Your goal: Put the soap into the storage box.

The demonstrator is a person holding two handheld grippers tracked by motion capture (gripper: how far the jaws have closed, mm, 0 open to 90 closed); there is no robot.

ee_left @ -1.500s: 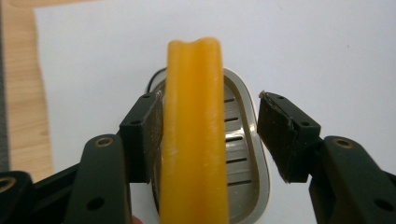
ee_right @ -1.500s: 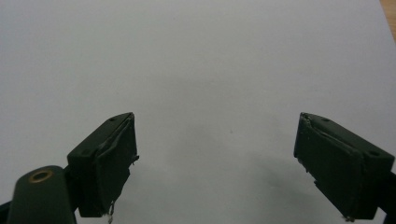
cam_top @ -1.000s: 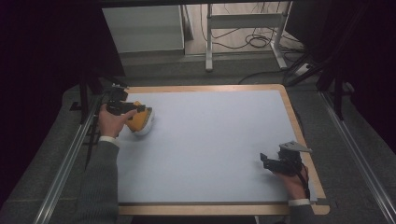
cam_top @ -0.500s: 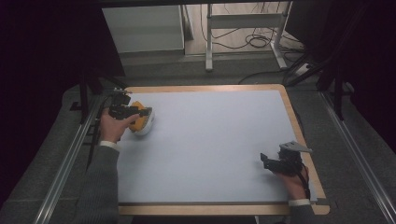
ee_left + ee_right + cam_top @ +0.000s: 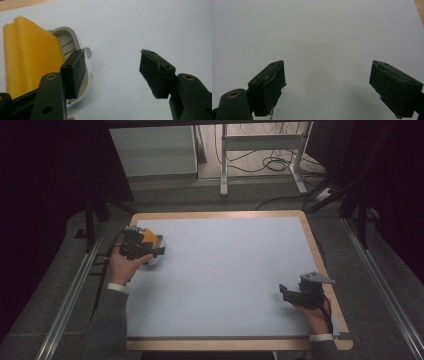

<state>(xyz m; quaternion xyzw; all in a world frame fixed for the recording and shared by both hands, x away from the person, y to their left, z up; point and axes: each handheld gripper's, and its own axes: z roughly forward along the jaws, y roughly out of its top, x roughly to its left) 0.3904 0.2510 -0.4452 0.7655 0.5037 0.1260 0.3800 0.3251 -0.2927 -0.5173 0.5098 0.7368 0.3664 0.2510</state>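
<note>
a wood-edged table [image 5: 320, 245] with a pale top, cables [image 5: 272, 165] on the floor behind.

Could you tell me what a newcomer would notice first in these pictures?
The yellow-and-white object at the mat's far left corner stands out, the one bright thing on the pale mat. The left gripper sits right beside it, jaws apart with nothing between them, having just been opening; the object lies outside its left jaw. The right gripper rests near the mat's right edge, jaws wide open over bare mat.
</note>
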